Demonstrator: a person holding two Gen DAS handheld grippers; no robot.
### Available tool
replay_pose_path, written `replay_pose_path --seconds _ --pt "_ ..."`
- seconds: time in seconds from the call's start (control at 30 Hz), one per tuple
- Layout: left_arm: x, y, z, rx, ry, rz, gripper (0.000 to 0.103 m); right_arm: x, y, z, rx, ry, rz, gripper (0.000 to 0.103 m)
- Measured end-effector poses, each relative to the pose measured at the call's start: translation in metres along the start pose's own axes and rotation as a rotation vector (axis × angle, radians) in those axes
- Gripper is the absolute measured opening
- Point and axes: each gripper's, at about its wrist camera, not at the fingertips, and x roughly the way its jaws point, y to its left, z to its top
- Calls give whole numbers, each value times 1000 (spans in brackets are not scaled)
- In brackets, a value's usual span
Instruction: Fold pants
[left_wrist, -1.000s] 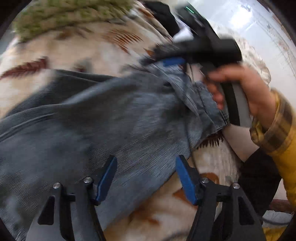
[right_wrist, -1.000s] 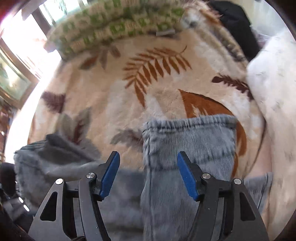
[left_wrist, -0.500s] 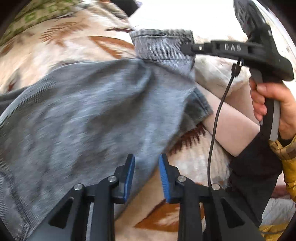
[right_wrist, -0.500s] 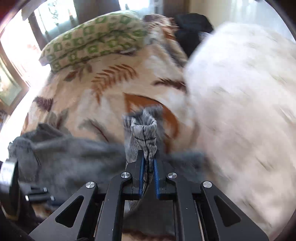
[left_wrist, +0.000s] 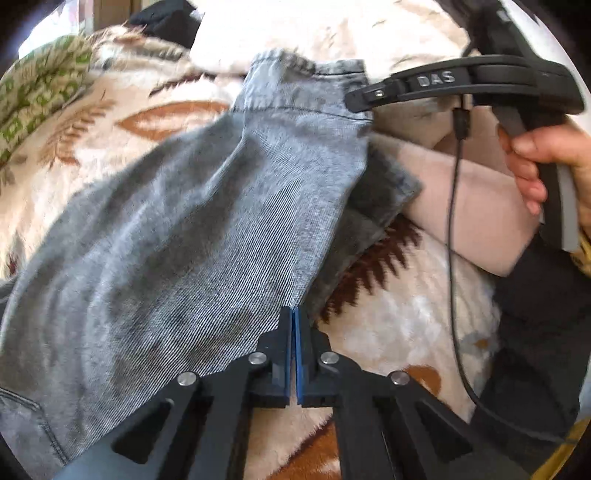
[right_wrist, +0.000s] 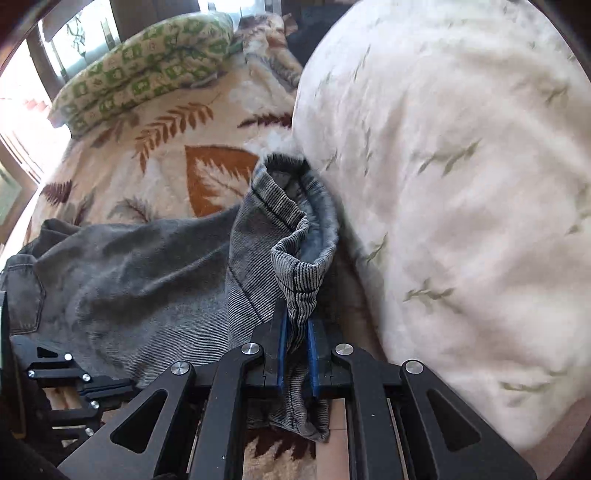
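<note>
Nearest to us, our left tool (left_wrist: 294, 325) now has its blue pads pressed together on the near edge of the grey pants (left_wrist: 177, 236); a second ago those pads stood wide apart over the cloth, and they have just been closing, with only a thin edge of fabric between them. Our right tool (right_wrist: 295, 332) is likewise clamped, a thick bunch of the ribbed leg hem (right_wrist: 295, 206) standing up between its pads, where a second ago the hem lay flat on the bed ahead of open pads. In the left view that tool reaches in from the right, held in our right hand (left_wrist: 543, 166), its tip at the far corner of the same leg.

So both ends of the leg are now in hand, and the leg sits raised and drawn across the rest of the pants, which lie spread on the leaf-patterned blanket (right_wrist: 207, 173) of the bed. We judge that the grasping step is done and the first fold, carrying the leg over, is in progress.

Farther off, the white duvet (right_wrist: 461, 184) bulges just beside the lifted hem, and the green-patterned pillow (right_wrist: 147, 77) lies at the far end of the bed.
</note>
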Motion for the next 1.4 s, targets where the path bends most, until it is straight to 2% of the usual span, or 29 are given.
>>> replay_pose_path --seconds 0.13,0.23,0.33,0.43,0.5,0.53,0.57,0.6,0.63,0.7,0.73,0.87,0.93,1.03,1.13,1.27,1.3,1.33,1.4 --pt "-26 -4 -5 21 -13 -44 2 -20 0 -11 31 -17 45 9" --pt "-32 3 -19 45 12 -77 2 -25 0 -28 47 17 68 9" --pt "-4 5 -26 27 93 -90 2 -1 0 -42 38 118 36 10" --pt "26 9 -35 -12 171 -58 3 21 5 -46 20 194 3 14" --pt "16 13 -36 -57 136 -102 5 16 8 -45 9 195 11 27" --pt "7 17 -35 -80 124 -136 7 12 9 -44 8 191 5 38" --pt "-4 21 -34 -88 105 -145 10 7 12 -44 1 176 -22 55" --pt "-15 26 -33 -91 80 -130 22 -4 15 -42 -16 141 -50 60" --pt "-28 33 -30 -99 53 -97 41 -11 18 -41 -28 116 -59 62" --pt "-51 57 -21 -150 -5 -37 63 -29 24 -35 -52 54 -72 62" --pt "-63 74 -16 -189 -31 -5 64 -39 27 -31 -65 13 -82 63" --pt "-80 145 -2 -387 -27 181 61 -57 38 -15 -113 -85 -94 67" --pt "-77 183 2 -503 11 267 51 -52 42 -5 -134 -96 -99 67" --pt "-66 215 -5 -614 68 355 44 -39 41 5 -126 -102 -104 67" --pt "-52 233 -7 -664 109 389 43 -26 36 10 -106 -87 -101 67" --pt "-41 239 0 -693 90 398 41 -17 30 10 -101 -61 -112 67" --pt "-40 240 2 -693 81 407 35 -15 28 11 -98 -56 -114 67" --pt "-40 241 4 -686 72 429 25 -13 27 11 -95 -54 -113 67" --pt "-36 251 7 -669 77 466 16 -9 27 12 -95 -45 -102 67"
